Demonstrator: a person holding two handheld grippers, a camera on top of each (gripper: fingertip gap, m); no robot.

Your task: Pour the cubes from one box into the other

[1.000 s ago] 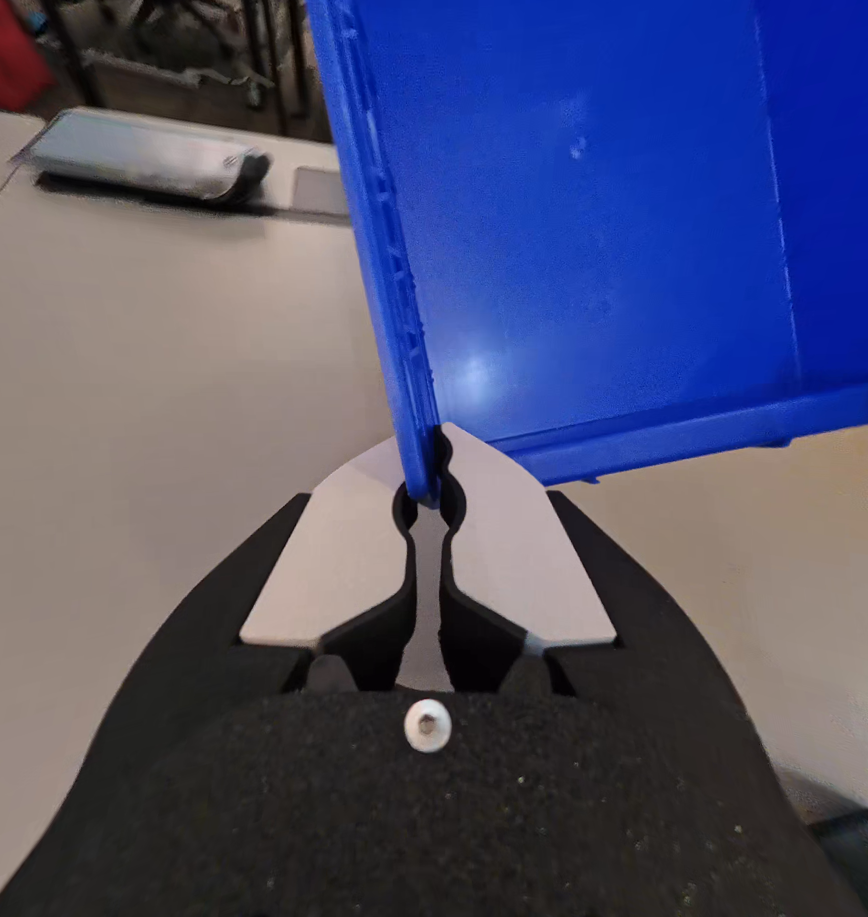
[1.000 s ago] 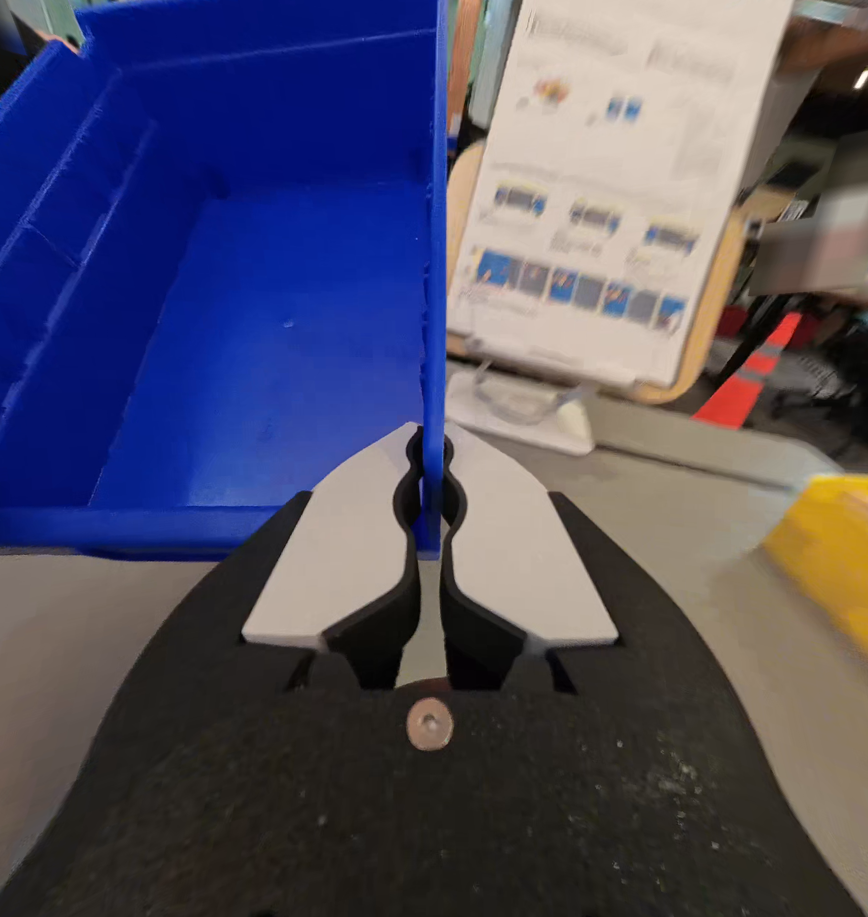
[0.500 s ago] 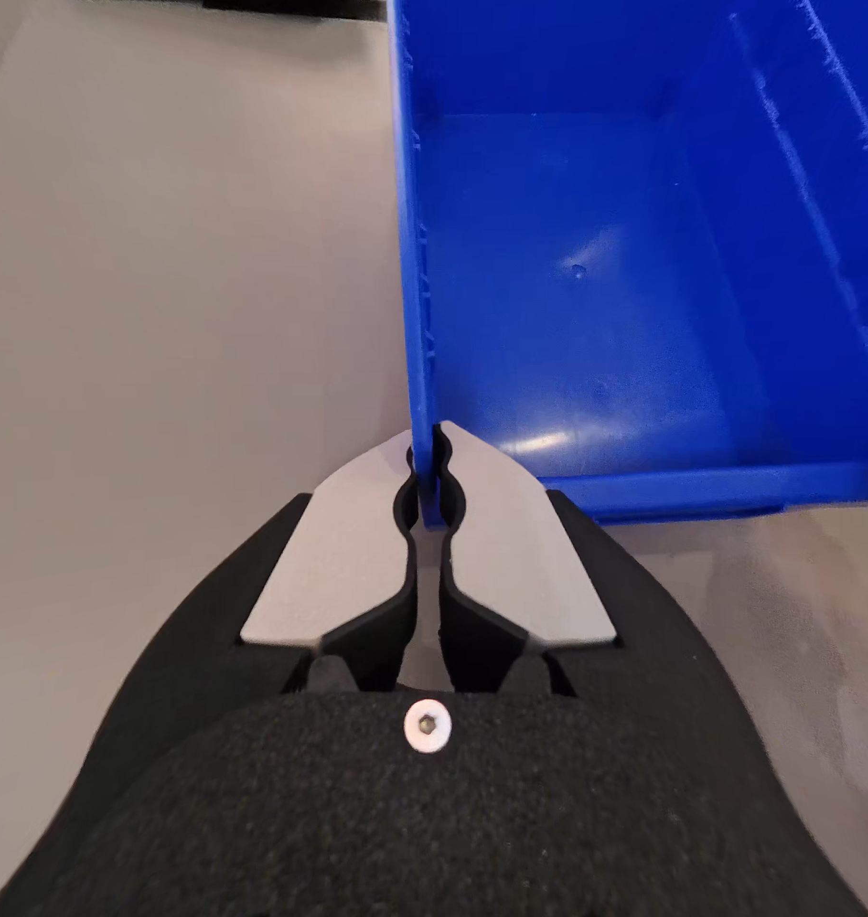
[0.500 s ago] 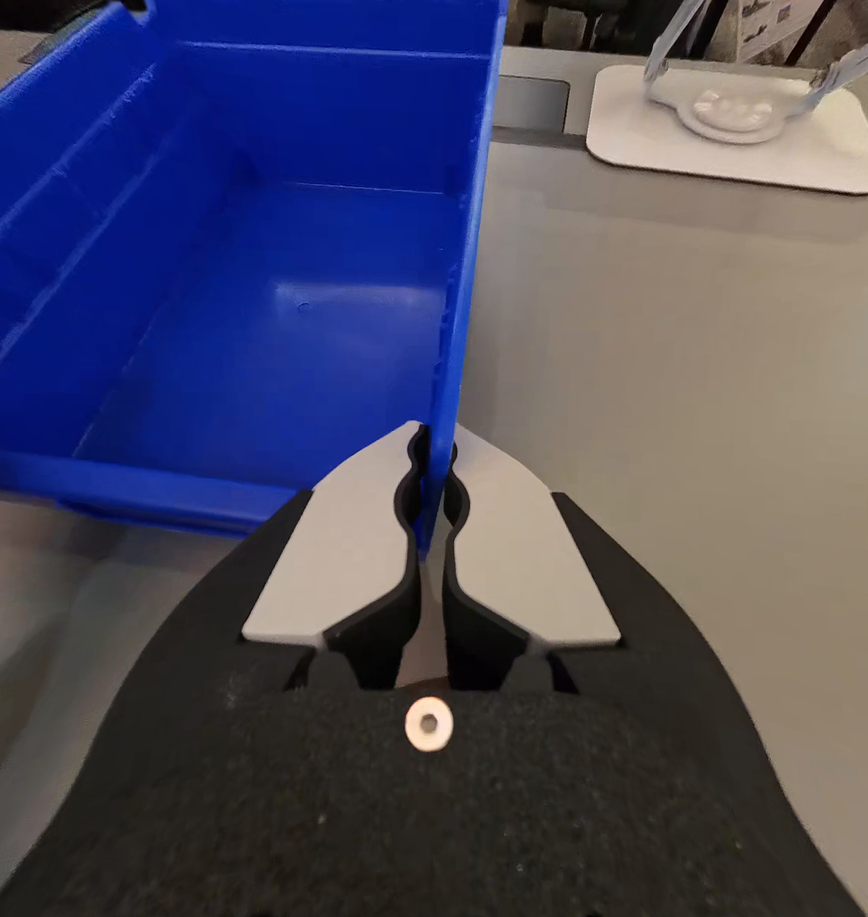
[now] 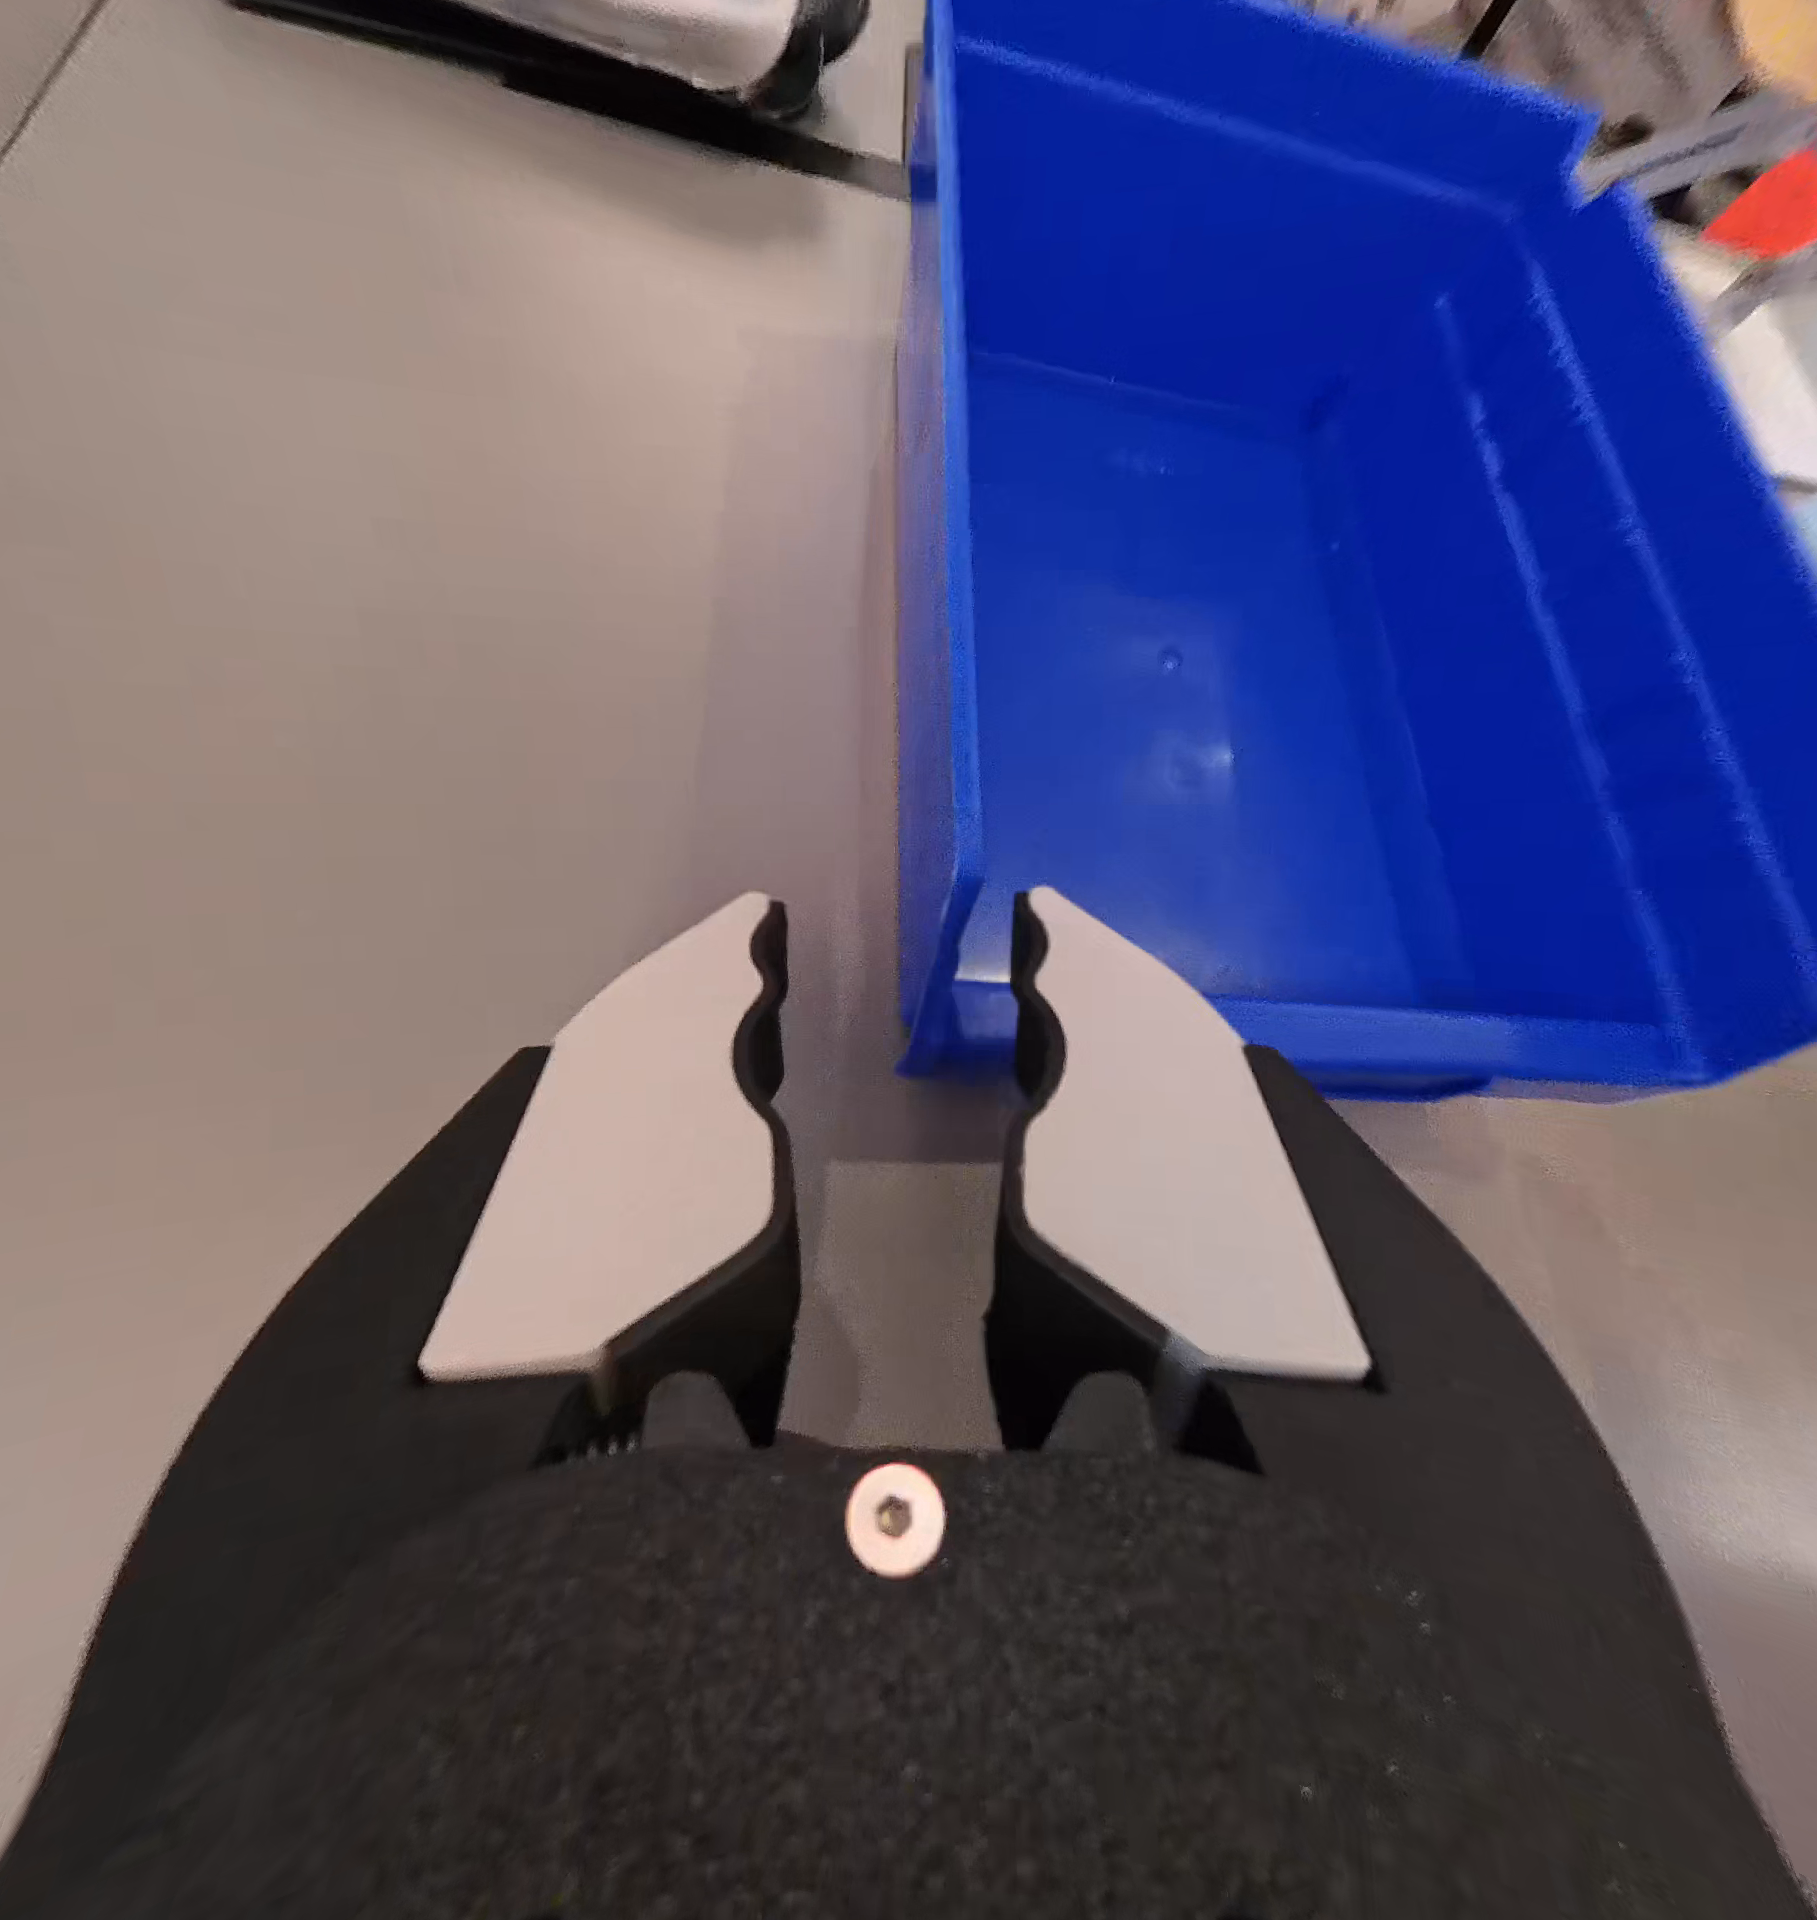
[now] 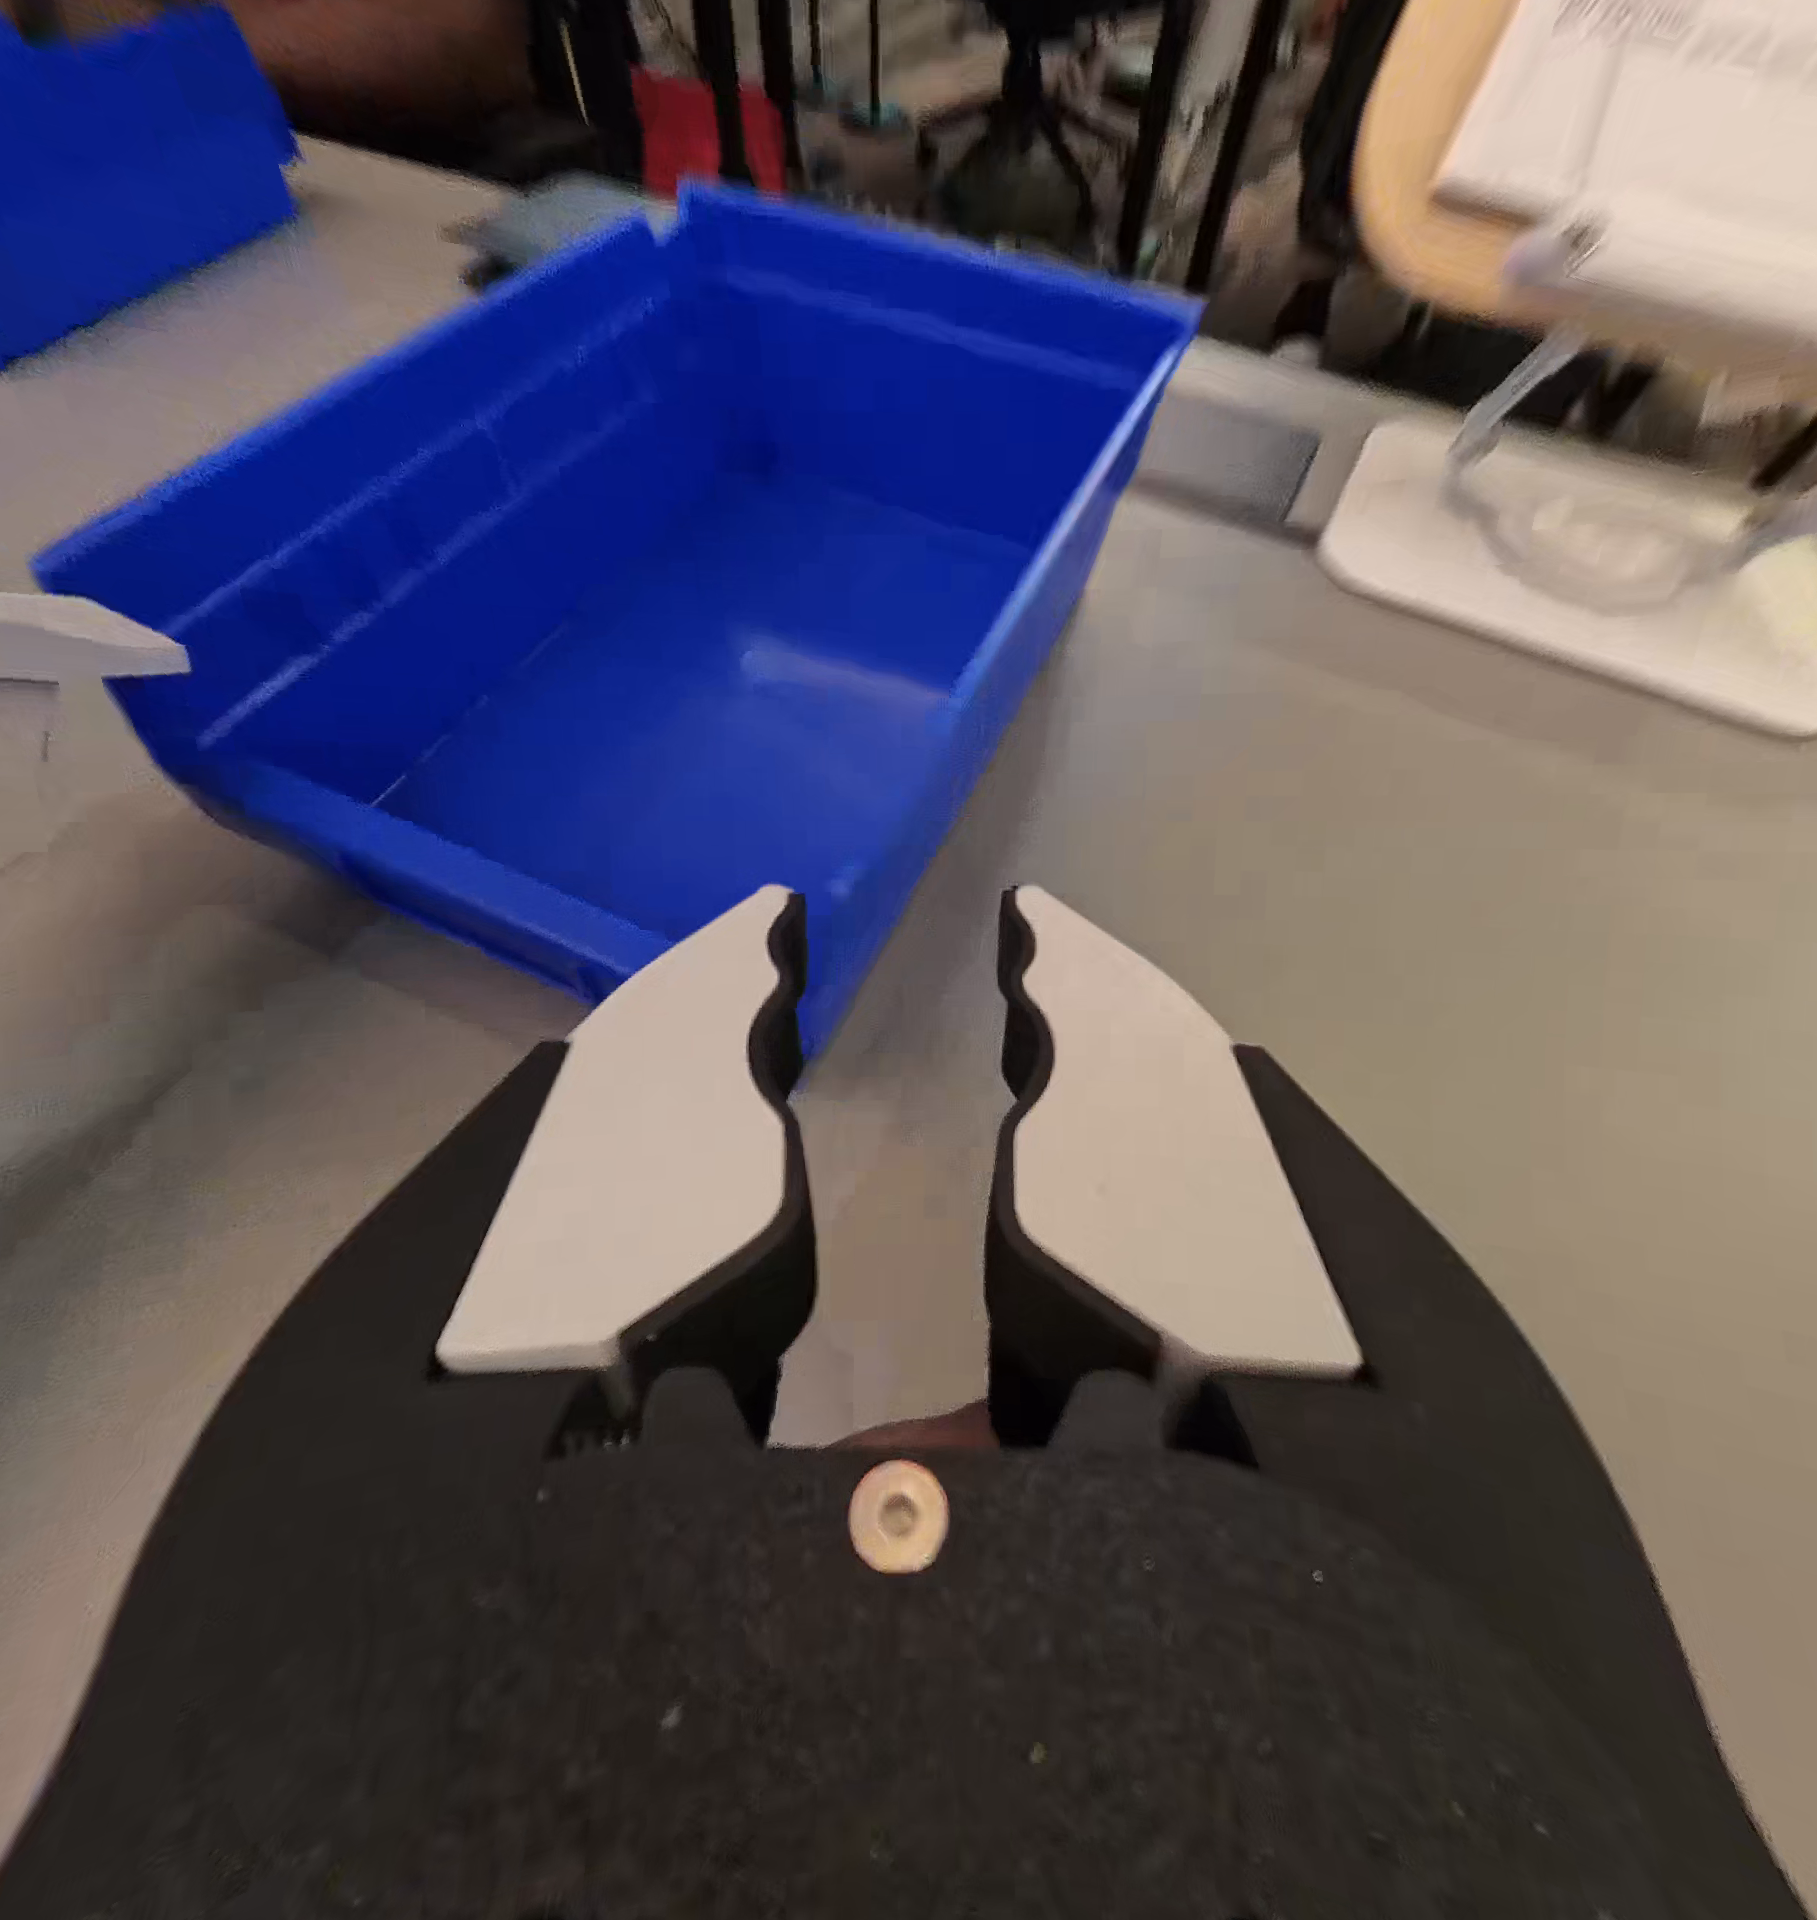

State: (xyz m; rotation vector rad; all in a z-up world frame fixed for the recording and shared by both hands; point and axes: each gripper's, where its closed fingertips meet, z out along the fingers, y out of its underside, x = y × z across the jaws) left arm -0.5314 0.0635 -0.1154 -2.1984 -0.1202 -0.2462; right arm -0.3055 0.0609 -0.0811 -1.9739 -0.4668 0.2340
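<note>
A blue box (image 5: 1195, 644) stands upright on the grey table (image 5: 364, 623), and no cubes show inside it. My left gripper (image 5: 899, 914) is open and empty, with its fingertips on either side of the box's near left corner, not touching it. In the right wrist view the same box (image 6: 727, 675) lies ahead and to the left. My right gripper (image 6: 899, 904) is open and empty at the box's near right corner. The tip of my left gripper (image 6: 62, 639) shows at the far left edge. A second blue box (image 6: 104, 177) stands at the back left, its inside hidden.
A dark flat object (image 5: 675, 52) lies at the table's far edge. A white stand base (image 6: 1590, 582) with a clear holder sits to the right of the box, with a board behind it. Chairs and clutter stand beyond the table.
Both grippers opened and let go of the blue box's side walls, then drew back a little. The box, tilted up a second ago, now rests flat on the table.
</note>
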